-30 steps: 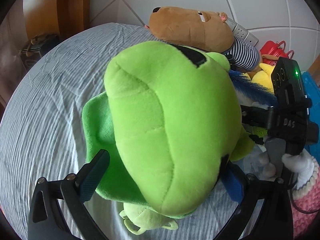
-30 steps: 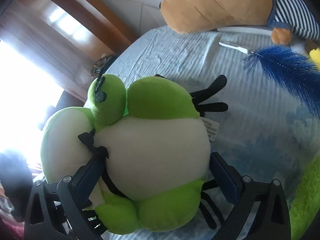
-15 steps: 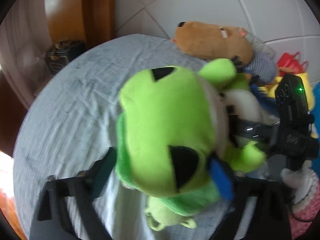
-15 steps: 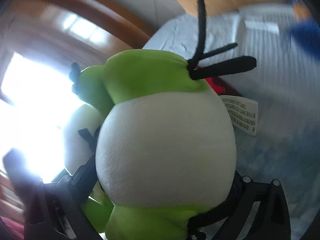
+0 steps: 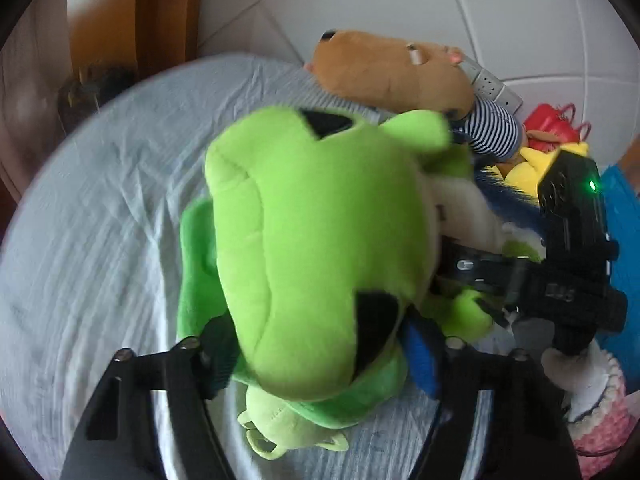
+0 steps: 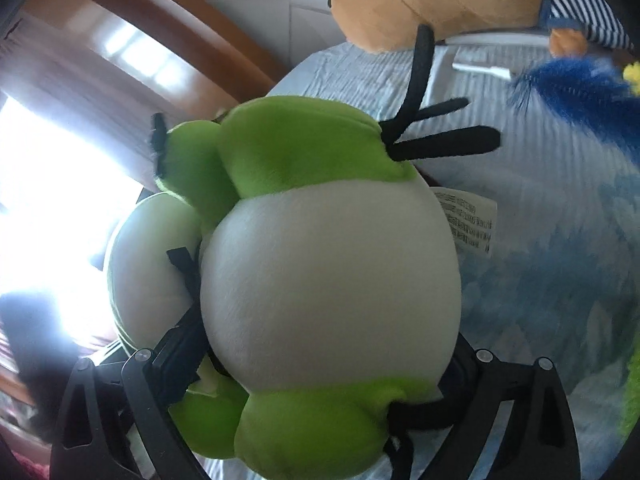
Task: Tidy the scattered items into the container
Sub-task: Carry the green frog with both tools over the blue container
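Observation:
A big green frog plush (image 5: 304, 248) fills the left wrist view. My left gripper (image 5: 320, 356) is shut on it and holds it above the striped bedsheet (image 5: 100, 208). My right gripper (image 6: 320, 364) is shut on the same plush's white belly (image 6: 332, 292) and green body (image 6: 296, 148), with black straps (image 6: 440, 148) sticking out. The right gripper's black body (image 5: 572, 252) shows at the right of the left wrist view, against the plush. No container is clearly in view.
A brown plush in a striped shirt (image 5: 396, 76) lies at the back by the white wall. A blue furry toy (image 6: 580, 88), a yellow toy (image 5: 532, 164), a red bag (image 5: 552, 128) and a pink knitted item (image 5: 604, 412) lie at the right. A wooden frame (image 6: 168, 28) stands left.
The frog plush has been lifted off the sheet by both grippers and has turned a little. The right view swung from the bright window back toward the bed.

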The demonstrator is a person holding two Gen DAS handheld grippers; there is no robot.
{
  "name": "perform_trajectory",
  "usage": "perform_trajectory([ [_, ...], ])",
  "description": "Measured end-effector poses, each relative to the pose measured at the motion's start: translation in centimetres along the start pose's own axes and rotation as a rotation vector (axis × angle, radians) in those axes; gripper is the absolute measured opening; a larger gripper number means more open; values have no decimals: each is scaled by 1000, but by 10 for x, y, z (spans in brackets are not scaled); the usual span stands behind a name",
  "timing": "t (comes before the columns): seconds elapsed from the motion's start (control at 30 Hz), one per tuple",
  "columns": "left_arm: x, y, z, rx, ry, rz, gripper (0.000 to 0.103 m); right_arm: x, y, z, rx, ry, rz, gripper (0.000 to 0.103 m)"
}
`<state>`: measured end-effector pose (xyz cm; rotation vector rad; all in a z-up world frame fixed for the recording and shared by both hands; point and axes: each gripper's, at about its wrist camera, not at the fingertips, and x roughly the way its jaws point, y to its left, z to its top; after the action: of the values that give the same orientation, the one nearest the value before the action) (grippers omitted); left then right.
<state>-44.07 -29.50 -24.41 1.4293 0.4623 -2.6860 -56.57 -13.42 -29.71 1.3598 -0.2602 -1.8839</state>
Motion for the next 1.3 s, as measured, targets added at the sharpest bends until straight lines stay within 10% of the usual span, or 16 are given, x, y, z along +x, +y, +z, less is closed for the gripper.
perform_trajectory([
  [0.33,-64,-29,-22,68,-34,-41,64,-67,29,-29,-59,-90,-56,93],
  [1.3,-231,-259,-175,437,-103,-360,64,-386,19,-277,54,-488,-320,93],
])
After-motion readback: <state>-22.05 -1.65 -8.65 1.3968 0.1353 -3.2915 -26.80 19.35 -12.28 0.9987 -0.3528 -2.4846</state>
